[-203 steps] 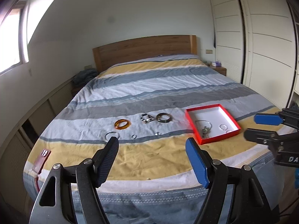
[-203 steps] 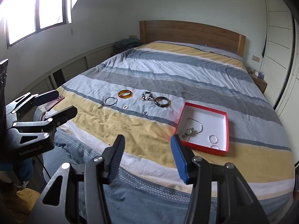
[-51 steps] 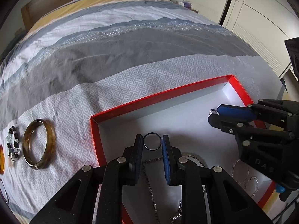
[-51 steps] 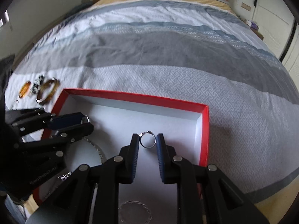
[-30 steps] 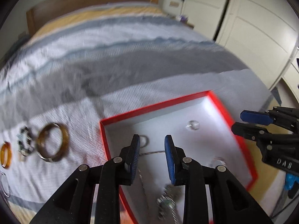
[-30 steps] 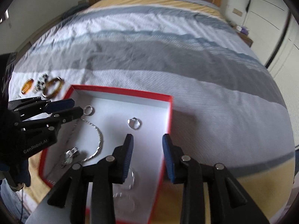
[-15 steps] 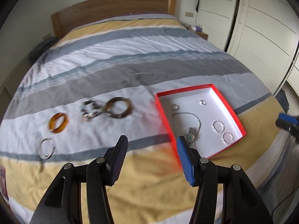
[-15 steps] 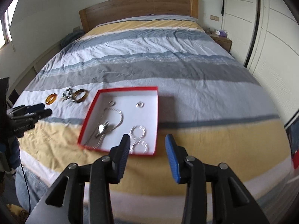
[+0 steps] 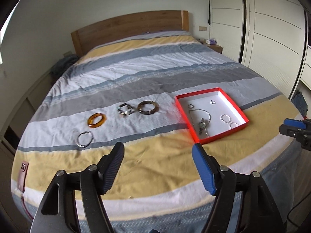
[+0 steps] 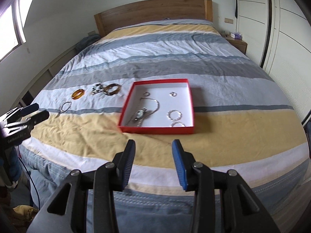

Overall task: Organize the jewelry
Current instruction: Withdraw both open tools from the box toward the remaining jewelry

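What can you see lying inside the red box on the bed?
Inside the red box: a wristwatch, a silver chain, two small rings and two larger silver hoops. The near wall hides part of the front hoop and the watch strap's end.

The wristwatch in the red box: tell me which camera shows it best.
The right wrist view. The wristwatch lies close to centre there, its dial facing the camera, inside the red box. The left wrist view shows the same watch smaller and off to the right, behind the box's near wall.
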Demonstrator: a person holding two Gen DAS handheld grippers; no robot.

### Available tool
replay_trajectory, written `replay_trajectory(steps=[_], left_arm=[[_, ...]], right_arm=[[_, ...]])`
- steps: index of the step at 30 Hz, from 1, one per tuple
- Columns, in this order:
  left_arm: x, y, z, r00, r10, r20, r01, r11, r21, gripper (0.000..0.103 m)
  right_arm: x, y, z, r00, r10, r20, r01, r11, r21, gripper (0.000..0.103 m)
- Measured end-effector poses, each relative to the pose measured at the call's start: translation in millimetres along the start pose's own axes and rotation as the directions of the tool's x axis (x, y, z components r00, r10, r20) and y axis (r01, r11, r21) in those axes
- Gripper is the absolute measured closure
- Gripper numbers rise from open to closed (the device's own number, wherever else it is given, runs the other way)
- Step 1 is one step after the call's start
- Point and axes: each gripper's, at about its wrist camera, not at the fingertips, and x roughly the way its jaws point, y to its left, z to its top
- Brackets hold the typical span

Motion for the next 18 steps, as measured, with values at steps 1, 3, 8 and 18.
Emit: replay_trajectory(steps=[1,3,8,18], left_arm=[[-7,3,-3,1.000,0.007,0.008,-0.007,1.000,-0.004,0.030],[-23,12,-9,1.000,0.011,0.027,-0.010,1.000,-0.019,0.028],[-52,31,-20,0.997,0.028,0.065,-0.024,0.998,-0.060,0.026],[-88,49,-41,0.991,0.027,0.128,-0.015,0.995,-0.099,0.023]], right_arm=[[-2,5,-1,1.000,0.004,0.003,-0.004,1.000,-0.002,0.065],[-5,16,-3,1.000,0.014,0.007,-0.014,1.000,-0.012,0.065],[-12,47,-9,0.999,0.038,0.002,-0.038,0.998,-0.047,0.065],[-31,92,-16,0.999,0.048,0.007,-0.047,0.991,-0.122,0.065]])
